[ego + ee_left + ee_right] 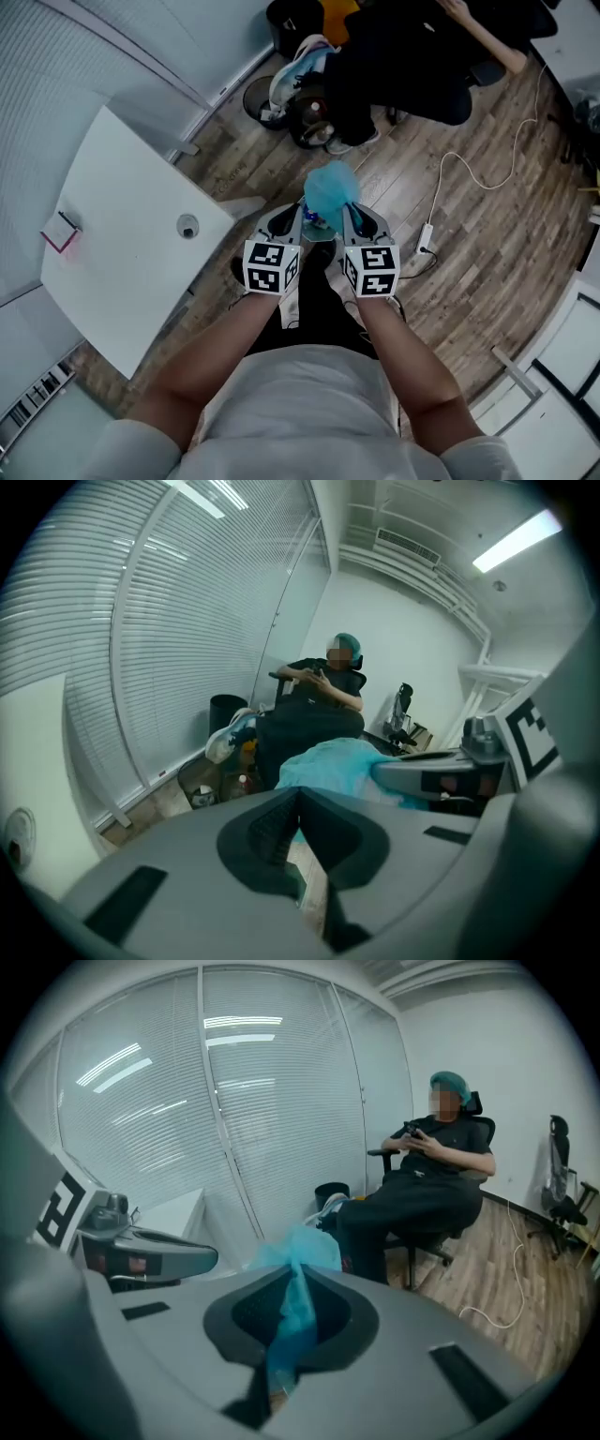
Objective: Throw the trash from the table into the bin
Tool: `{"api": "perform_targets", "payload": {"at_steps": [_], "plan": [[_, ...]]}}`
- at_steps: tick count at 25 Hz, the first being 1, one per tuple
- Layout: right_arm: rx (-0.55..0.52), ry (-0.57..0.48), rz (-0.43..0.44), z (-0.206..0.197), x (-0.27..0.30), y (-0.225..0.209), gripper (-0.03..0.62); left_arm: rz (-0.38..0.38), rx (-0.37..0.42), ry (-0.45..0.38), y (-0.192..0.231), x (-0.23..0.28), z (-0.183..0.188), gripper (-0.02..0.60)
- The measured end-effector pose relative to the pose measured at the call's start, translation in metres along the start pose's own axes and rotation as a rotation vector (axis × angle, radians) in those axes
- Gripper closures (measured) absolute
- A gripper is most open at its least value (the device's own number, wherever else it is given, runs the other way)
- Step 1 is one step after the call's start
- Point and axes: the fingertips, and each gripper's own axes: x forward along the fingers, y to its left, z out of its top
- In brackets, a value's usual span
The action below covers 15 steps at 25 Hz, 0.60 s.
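Seen from above, a person stands on a wood floor [487, 234] with a gripper in each hand, held close side by side in front of the body. The right gripper [354, 223] has its jaws closed tight on a crumpled piece of teal trash [330, 192]. The trash puffs out beyond the tips, off the table and in the air over the floor. The left gripper [294, 223] has its jaws together too, just beside the trash; I cannot tell whether it nips an edge.

The white table [112, 244] lies to the left, with a small pink-edged item [60, 231] near its left side. Far ahead, by the blinds [37, 103], stand a black bin [292, 22] and a round basket [263, 97]. A seated person [394, 56] has legs stretched out just beside them.

To do this step well, I think the grip should hold firm until the trash is right over a bin's mouth, coming in clear of the seated person's feet. Then the jaws should open fully so the light trash drops straight.

Hard to make out: what the trash is made of, which container is meant, and what the pink-edged item is. The black bin sits at the very top edge of the overhead view.
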Motion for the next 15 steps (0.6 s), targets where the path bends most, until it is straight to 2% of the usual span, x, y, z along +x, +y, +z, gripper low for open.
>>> {"api": "perform_targets", "payload": {"at_steps": [9,15], "plan": [[0.033,0.163,0.011,-0.108,0.065,-0.028,0.579,0.014,-0.063,0.088,0.013,0.047,-0.08,0.577],[0.027,0.253,0.03,-0.174,0.115,-0.037,0.579,0.012,-0.072,0.144,0.029,0.084,-0.138,0.577]]}}
